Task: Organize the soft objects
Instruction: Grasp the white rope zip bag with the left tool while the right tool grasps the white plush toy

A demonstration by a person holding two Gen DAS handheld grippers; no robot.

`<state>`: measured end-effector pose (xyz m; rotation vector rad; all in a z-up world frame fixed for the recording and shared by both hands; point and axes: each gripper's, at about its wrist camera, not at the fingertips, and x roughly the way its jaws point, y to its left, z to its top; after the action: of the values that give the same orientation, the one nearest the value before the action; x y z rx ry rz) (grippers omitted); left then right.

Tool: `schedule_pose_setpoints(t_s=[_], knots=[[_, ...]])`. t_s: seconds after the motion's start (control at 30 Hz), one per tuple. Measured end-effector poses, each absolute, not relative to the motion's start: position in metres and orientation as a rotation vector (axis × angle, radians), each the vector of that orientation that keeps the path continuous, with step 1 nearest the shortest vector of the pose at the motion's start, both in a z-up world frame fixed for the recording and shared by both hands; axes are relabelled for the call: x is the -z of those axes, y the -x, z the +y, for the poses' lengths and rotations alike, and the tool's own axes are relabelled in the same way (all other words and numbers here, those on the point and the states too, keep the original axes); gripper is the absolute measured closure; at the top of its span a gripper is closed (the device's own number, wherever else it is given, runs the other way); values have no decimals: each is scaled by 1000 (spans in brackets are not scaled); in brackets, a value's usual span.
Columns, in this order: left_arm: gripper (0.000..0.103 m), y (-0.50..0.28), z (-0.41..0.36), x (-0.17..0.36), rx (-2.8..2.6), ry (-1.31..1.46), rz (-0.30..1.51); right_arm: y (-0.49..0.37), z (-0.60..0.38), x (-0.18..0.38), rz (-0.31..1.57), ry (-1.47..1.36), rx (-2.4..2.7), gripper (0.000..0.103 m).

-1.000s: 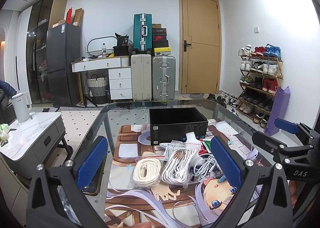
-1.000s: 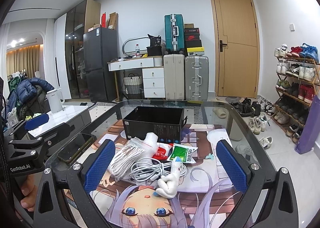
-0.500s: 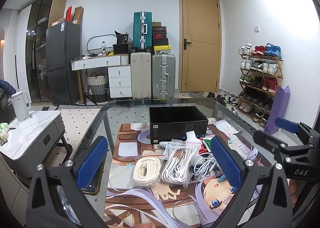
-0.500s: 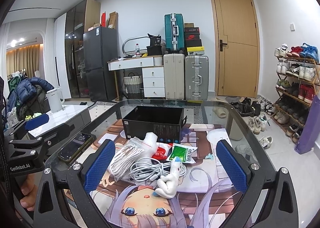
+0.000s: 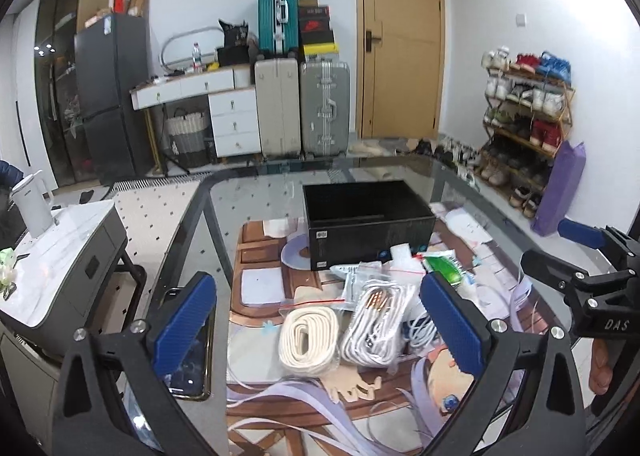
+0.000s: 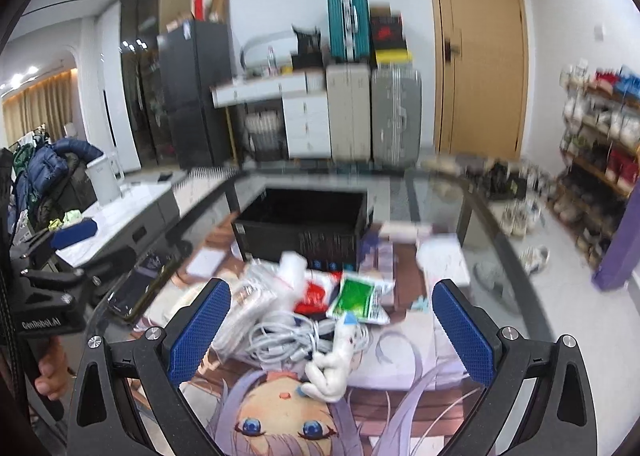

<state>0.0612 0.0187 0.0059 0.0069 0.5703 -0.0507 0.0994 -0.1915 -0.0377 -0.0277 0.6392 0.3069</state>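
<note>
A heap of soft items lies on an anime-print mat on the glass table (image 5: 460,176). A cream rope coil (image 5: 306,338) and a bagged white cable bundle (image 5: 374,322) sit between the fingers of my open left gripper (image 5: 320,326), which hovers above and short of them. An open black box (image 5: 366,222) stands behind the heap. In the right wrist view, a loose white cable tangle (image 6: 298,338), a small white plush toy (image 6: 334,364), a green packet (image 6: 356,298) and a red packet (image 6: 314,294) lie under my open right gripper (image 6: 330,330). Both grippers hold nothing.
A phone (image 5: 188,360) lies on the glass at the left of the mat. A grey side table with a white kettle (image 5: 32,206) stands left of the glass table. Suitcases (image 5: 304,108), a shoe rack (image 5: 524,124) and a door line the far walls.
Both views have tilted down and moved closer to the heap. The right wrist view is now motion-blurred. Nothing on the table has shifted, and both grippers stay open.
</note>
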Motion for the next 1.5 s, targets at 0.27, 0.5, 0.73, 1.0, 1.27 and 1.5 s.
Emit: schedule_pose_setpoints(t_s=[0.27, 0.5, 0.73, 1.0, 1.27, 1.5], knots=[[3, -110, 23, 27, 98, -62, 807, -146, -192, 78, 858, 66, -298, 11], [11, -130, 23, 62, 117, -106, 942, -161, -182, 120, 1013, 81, -357, 37], [26, -146, 21, 93, 123, -121, 1040, -172, -175, 143, 1079, 94, -366, 46], [32, -154, 27, 111, 112, -128, 1091, -175, -171, 149, 1110, 78, -422, 60], [64, -151, 22, 108, 168, -136, 1104, -169, -170, 146, 1123, 77, -446, 76], [68, -133, 12, 81, 190, -157, 1019, -156, -170, 131, 1076, 109, -456, 76]])
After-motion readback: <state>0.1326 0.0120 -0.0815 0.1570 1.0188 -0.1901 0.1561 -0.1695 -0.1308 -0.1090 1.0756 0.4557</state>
